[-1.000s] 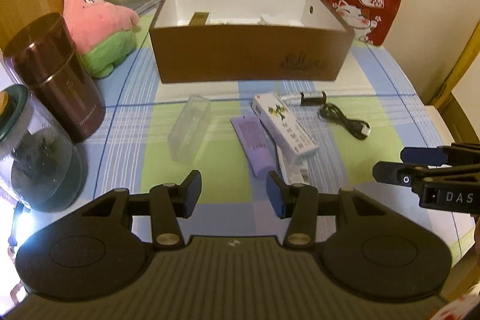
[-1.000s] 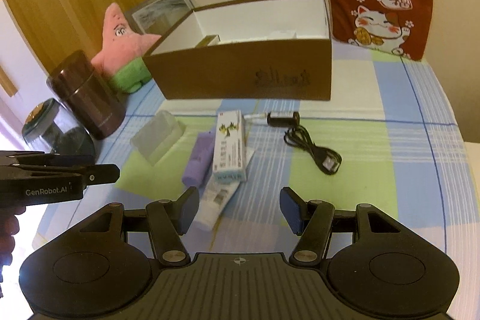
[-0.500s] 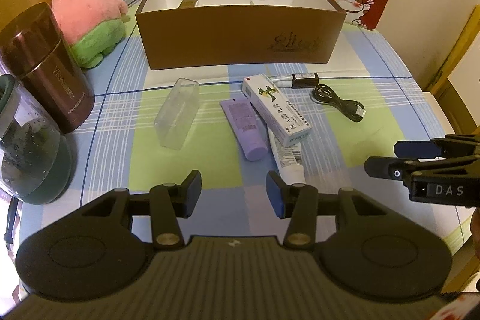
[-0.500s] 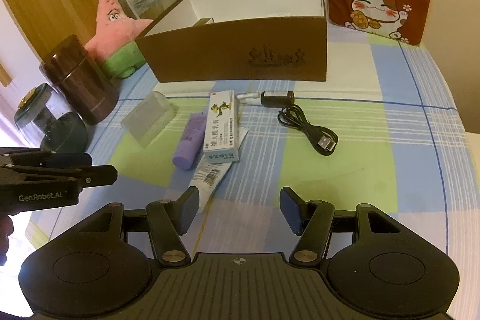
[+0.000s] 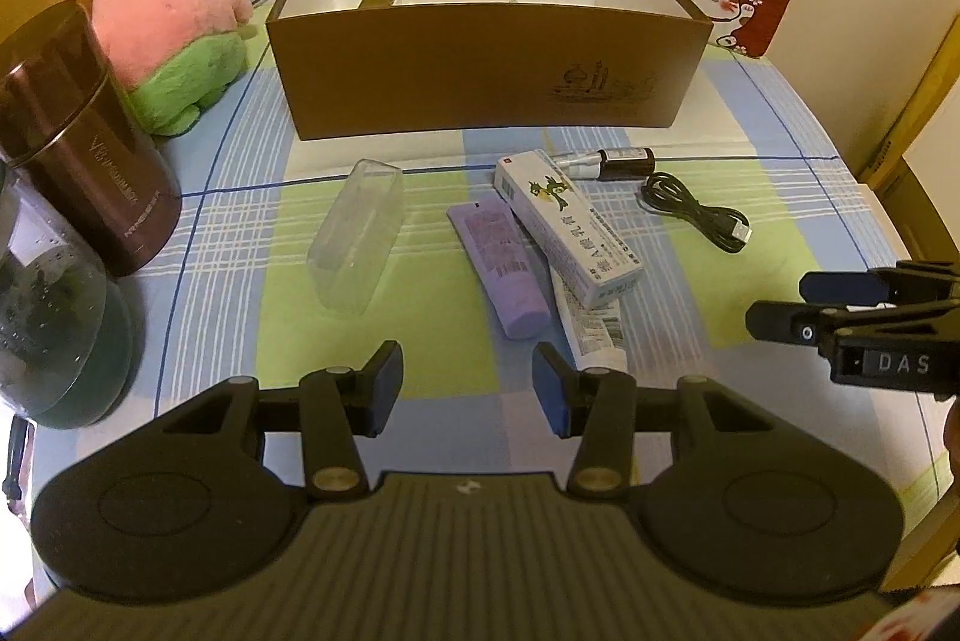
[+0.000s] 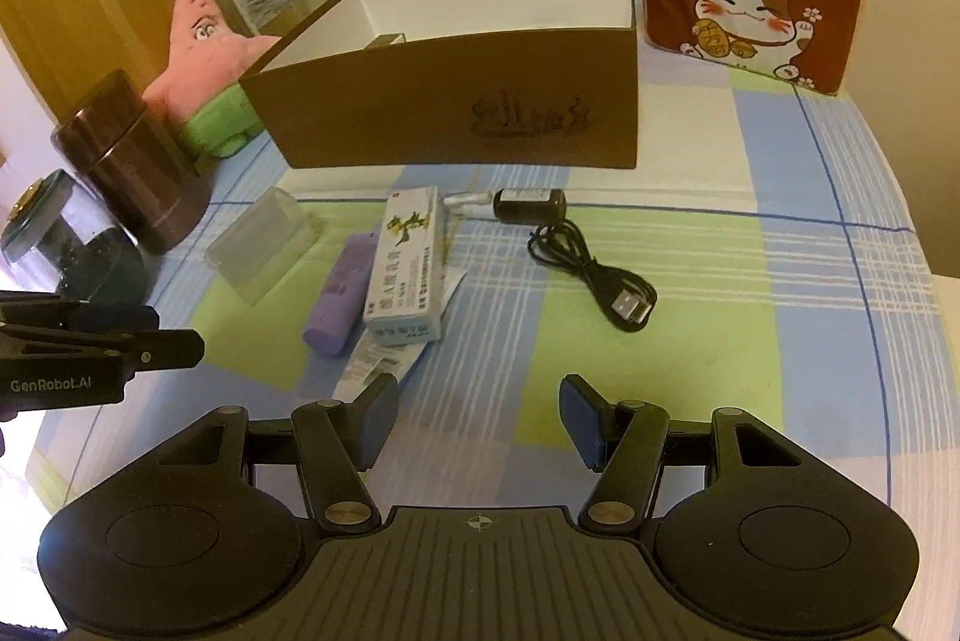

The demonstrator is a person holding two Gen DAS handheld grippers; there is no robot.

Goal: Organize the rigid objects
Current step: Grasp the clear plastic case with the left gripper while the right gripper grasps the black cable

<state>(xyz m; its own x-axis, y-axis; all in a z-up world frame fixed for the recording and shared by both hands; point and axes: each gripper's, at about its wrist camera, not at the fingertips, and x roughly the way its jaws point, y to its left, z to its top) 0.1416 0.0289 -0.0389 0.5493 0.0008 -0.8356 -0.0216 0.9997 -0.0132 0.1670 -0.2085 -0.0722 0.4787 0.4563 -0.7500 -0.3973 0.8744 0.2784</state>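
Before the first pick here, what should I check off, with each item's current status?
1. Left gripper open, nothing between its pads: ok.
2. Right gripper open, nothing held: ok.
3. Brown box open-topped, room inside: ok.
4. White carton free to lift: ok, it lies on top.
5. White tube free: not ok, carton overlaps it.
6. Box's full contents: cannot tell, front wall hides the floor.

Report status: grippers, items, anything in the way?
Left gripper and right gripper open, empty. Purple tube, white carton on cloth, outside brown box. Nothing blocking.
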